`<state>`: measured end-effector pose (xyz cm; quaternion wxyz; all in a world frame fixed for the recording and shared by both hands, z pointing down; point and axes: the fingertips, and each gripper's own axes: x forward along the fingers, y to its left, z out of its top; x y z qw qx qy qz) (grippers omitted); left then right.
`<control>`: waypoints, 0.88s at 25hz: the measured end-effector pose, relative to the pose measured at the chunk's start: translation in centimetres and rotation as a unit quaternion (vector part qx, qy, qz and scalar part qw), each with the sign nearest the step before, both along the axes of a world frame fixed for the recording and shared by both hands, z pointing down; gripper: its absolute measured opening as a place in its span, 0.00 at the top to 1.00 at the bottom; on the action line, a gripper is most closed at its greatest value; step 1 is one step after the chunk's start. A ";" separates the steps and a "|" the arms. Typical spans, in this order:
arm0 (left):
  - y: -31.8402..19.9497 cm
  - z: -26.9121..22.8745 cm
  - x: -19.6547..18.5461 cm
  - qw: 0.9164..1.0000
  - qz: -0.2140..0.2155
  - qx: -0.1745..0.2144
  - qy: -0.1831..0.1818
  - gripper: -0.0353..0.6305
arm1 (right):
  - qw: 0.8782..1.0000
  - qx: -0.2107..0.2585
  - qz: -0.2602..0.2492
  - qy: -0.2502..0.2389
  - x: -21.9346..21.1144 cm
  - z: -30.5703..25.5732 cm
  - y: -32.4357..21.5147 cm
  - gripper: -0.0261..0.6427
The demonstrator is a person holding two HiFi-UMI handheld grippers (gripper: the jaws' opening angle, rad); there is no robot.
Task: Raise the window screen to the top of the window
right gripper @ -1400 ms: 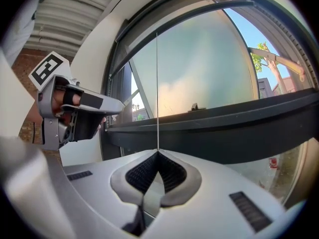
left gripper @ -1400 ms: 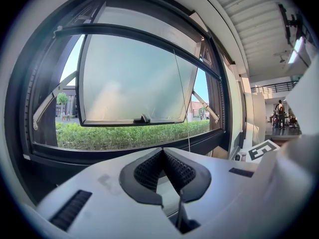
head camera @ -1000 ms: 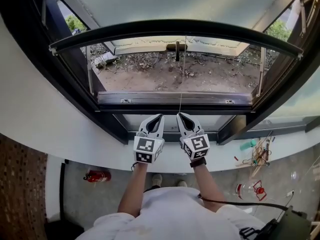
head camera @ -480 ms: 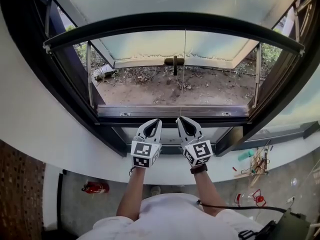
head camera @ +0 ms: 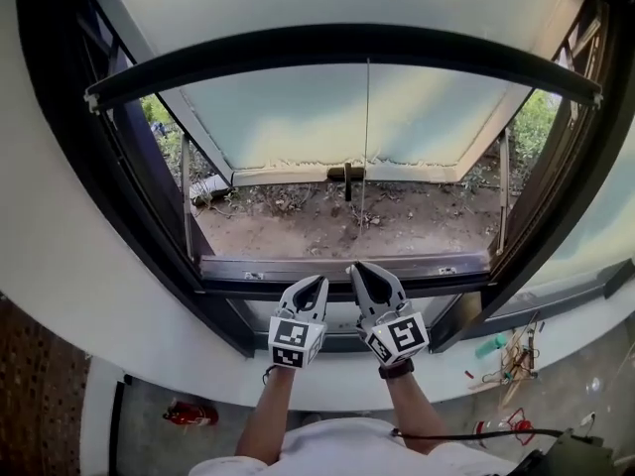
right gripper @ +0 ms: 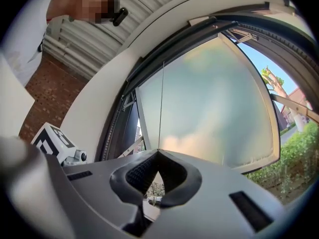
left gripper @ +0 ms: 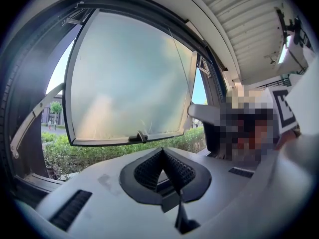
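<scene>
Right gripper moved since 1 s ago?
Yes, upward. The right gripper sat just below the lower window rail before; now its fingers overlap that rail, shut on the pull cord.

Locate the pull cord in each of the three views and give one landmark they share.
Head view: the cord runs vertically down the centre to the right gripper.
Left gripper view: a thin slanted line across the pane's upper right.
Right gripper view: a vertical line left of centre, ending at the shut jaws.
Shared landmark: the frosted pane behind the cord.
</scene>
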<state>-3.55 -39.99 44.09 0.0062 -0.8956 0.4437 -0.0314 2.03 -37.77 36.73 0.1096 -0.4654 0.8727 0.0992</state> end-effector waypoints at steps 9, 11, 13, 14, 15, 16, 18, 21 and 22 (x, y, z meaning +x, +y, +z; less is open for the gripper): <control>-0.2 0.2 -1.5 1.000 -0.008 -0.014 0.012 0.95 | 0.997 0.066 -0.010 -0.039 0.1 -7.7 2.0 0.96; -0.2 0.2 -1.7 1.000 -0.009 -0.013 0.012 0.94 | 0.995 0.079 -0.019 -0.054 0.2 -9.5 2.9 0.96; -0.2 0.5 -1.8 1.000 -0.010 -0.015 0.011 0.95 | 0.992 0.092 -0.036 -0.076 0.2 -11.3 4.2 0.96; -0.1 0.6 -1.9 1.000 -0.010 -0.017 0.010 0.94 | 0.990 0.098 -0.047 -0.088 0.2 -12.2 4.9 0.96; 0.0 0.8 -1.9 1.000 -0.010 -0.019 0.010 0.94 | 0.988 0.105 -0.057 -0.098 0.2 -13.2 5.7 0.96; 0.2 1.0 -1.9 1.000 -0.011 -0.022 0.010 0.94 | 0.986 0.113 -0.062 -0.104 0.3 -14.2 6.5 0.96; 0.3 1.1 -2.0 1.000 -0.011 -0.024 0.012 0.94 | 0.983 0.134 -0.066 -0.110 0.5 -16.1 7.9 0.96; 0.7 1.0 -1.9 1.000 -0.009 -0.024 0.018 0.94 | 0.977 0.162 -0.074 -0.115 0.5 -18.6 8.8 0.96; 0.7 0.9 -1.7 1.000 -0.007 -0.023 0.020 0.94 | 0.976 0.167 -0.077 -0.118 0.5 -19.3 8.6 0.96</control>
